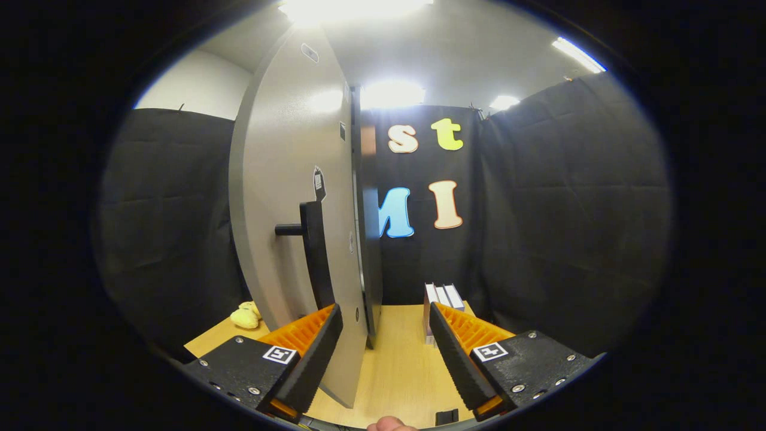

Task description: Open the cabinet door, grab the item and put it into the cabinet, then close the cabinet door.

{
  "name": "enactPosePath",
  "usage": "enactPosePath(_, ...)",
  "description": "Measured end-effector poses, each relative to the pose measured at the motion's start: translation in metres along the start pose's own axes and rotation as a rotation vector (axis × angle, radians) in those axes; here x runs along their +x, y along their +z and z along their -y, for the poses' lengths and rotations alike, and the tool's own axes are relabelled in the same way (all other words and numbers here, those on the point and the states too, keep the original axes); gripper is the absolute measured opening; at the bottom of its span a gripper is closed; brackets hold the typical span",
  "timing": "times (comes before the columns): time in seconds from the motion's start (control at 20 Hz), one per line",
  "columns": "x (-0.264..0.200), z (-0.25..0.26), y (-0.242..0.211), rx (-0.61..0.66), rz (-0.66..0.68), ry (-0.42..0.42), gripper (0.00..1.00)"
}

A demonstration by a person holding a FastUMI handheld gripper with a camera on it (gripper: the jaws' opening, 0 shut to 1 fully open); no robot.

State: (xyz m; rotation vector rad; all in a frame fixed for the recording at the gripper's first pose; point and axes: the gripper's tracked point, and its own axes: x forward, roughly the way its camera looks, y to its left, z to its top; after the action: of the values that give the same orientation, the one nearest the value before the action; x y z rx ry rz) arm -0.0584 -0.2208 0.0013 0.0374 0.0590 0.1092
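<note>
The grey cabinet door (287, 179) stands swung out and is seen nearly edge-on. Its free edge reaches down between my fingers, close against the left one. A black bar handle (314, 251) sticks out from the door's face, just above the left fingertip. Behind the door's edge runs the dark front edge of the cabinet body (368, 239). My gripper (384, 311) is open, and its fingers press on nothing. A yellow soft item (246, 316) lies on the wooden table (401, 371), beyond the left finger on the far side of the door.
Several white upright boxes (443, 296) stand on the table just beyond the right fingertip. Black cloth walls close in the booth behind and on both sides. A person's fingertip (390, 425) shows below the fingers.
</note>
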Motion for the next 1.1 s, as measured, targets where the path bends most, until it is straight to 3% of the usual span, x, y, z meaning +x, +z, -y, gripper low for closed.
enactPosePath(0.3, 0.009, -0.025, -0.003, 0.052, -0.019, 0.098, 0.92)
enactPosePath(0.65, 0.025, -0.144, -0.009, 0.063, -0.053, 0.16, 0.93)
enactPosePath(0.85, 0.049, -0.192, -0.007, 0.064, -0.048, 0.147, 0.93)
enactPosePath(1.1, 0.059, -0.223, -0.002, 0.033, -0.014, 0.058, 0.93)
